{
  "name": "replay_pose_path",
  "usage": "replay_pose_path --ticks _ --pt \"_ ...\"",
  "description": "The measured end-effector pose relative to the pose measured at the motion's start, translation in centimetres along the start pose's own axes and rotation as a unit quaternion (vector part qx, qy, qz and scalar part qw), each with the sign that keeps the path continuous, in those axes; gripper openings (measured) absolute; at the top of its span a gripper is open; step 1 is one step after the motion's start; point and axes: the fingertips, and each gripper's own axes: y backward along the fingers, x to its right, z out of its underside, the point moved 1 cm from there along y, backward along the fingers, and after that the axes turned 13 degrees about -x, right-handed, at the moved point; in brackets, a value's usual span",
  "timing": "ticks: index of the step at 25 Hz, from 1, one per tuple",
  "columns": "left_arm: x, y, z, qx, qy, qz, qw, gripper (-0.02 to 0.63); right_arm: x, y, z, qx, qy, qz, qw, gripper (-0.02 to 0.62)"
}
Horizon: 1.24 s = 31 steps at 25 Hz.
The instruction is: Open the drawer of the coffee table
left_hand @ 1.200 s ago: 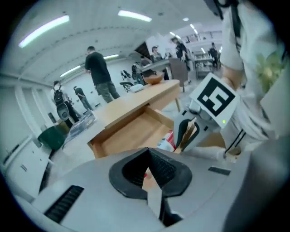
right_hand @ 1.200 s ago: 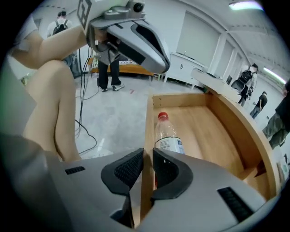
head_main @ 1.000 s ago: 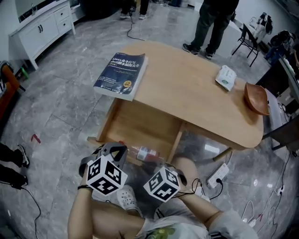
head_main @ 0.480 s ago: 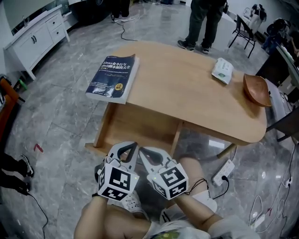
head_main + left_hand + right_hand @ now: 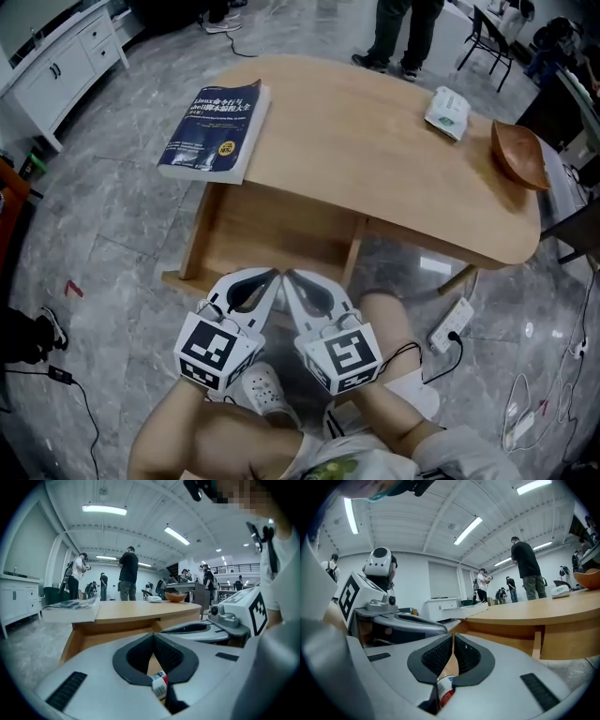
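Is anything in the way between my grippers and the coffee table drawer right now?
Nothing visible. The left gripper and right gripper, both shut, sit side by side before the front of the drawer, which is already pulled out. Only a labelled bottle shows just beyond the jaws.

The head view looks steeply down from above the bench (image 5: 375, 141), with the left claw (image 5: 274, 274) and right claw (image 5: 287, 275) close beneath it. Each claw's own view sits low, just before the bench's front, and faces nearly level along its jaws. All three views share the bench top, book (image 5: 214, 131) and bowl (image 5: 518, 155).
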Motion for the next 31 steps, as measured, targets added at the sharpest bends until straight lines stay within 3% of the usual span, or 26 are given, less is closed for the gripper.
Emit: replay_pose_path --ticks 3,8,15,31 --pt "0.2 -0.1 -0.9 0.018 -0.027 -0.012 0.9994 0.009 0.2 0.3 0.0 0.01 -0.01 0.007 1.0 0.026" --pt "-0.3 -0.3 -1.1 0.03 -0.008 0.001 0.9995 0.009 0.3 0.1 -0.3 0.015 -0.012 0.018 1.0 0.023" --pt "0.2 0.4 -0.9 0.017 -0.067 -0.016 0.9974 0.009 -0.1 -0.1 -0.3 0.008 -0.003 0.014 1.0 0.023" --pt "-0.5 1.1 -0.6 0.018 -0.07 -0.028 0.997 0.009 -1.2 -0.4 -0.7 0.013 0.008 0.001 1.0 0.023"
